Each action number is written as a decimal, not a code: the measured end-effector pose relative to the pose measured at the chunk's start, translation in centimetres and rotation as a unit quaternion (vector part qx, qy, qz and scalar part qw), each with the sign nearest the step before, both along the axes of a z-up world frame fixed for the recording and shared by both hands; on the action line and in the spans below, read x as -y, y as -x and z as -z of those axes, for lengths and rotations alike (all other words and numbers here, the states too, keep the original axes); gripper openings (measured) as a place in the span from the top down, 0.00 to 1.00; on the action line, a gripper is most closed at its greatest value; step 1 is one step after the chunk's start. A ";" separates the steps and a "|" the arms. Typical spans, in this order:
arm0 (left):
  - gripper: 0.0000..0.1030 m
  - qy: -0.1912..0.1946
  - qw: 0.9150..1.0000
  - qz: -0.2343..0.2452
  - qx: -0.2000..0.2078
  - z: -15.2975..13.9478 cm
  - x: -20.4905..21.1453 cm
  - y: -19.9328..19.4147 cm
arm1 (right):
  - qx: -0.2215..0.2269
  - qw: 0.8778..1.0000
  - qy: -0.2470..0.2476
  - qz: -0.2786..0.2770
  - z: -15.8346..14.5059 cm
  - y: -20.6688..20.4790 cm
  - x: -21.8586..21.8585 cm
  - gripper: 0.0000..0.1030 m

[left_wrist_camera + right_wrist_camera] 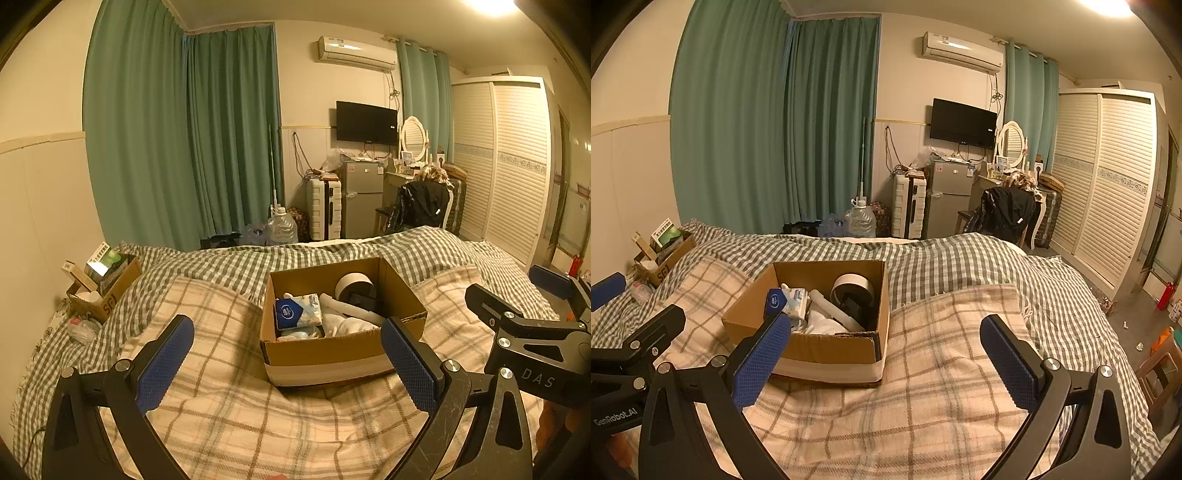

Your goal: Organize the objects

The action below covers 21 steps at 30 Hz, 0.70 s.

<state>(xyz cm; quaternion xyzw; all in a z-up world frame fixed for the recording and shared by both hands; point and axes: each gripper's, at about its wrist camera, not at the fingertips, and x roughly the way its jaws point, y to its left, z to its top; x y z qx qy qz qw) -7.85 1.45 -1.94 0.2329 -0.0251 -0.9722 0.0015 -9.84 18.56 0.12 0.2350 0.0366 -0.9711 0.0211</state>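
we hold both tongs spread wide and empty above the plaid blanket [923, 406]. the left gripper [288, 363] points straight at the cardboard box [332, 354], which sits just ahead of its fingertips and slightly toward its right finger. the right gripper [886, 360] has the same box ahead of its left finger, with bare blanket in front of the rest of its span.

what could go wrong, as we judge it: the box rests on soft, rumpled bedding, so a push from one finger may tip it or slide it and spill the contents. the near wall is thin card; a one-sided pinch may fold it. the two grippers are close beside each other, so reaching in together risks a knock between them. the white roll [356, 286] at the far side is round and may roll away from a pinch, and the tissue pack [297, 312] is soft and may slip.

counted: two grippers, four blue pads. one open box ahead of us. inside it: one tissue pack, one white roll, one white tube [831, 306], and some white cloth or wrapping we cannot count. one second box [105, 288], well off beyond the left gripper's left finger, holds upright packets; their number is unclear.
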 end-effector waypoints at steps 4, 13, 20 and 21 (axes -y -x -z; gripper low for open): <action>0.00 -0.003 1.000 -0.001 -0.003 -0.1 0.0 0.0 | -0.002 1.000 0.000 0.000 0.0 0.0 -0.1 0.00; 0.00 -0.006 1.000 0.000 0.001 -0.2 0.3 0.2 | 0.001 1.000 -0.004 -0.002 0.3 0.2 0.1 0.00; 0.00 -0.009 1.000 -0.002 0.004 -0.2 0.5 0.2 | 0.002 1.000 -0.004 -0.001 0.3 0.3 0.2 0.00; 0.00 -0.007 1.000 -0.002 0.004 -0.1 0.4 0.1 | 0.002 1.000 -0.003 -0.002 0.3 0.3 0.1 0.00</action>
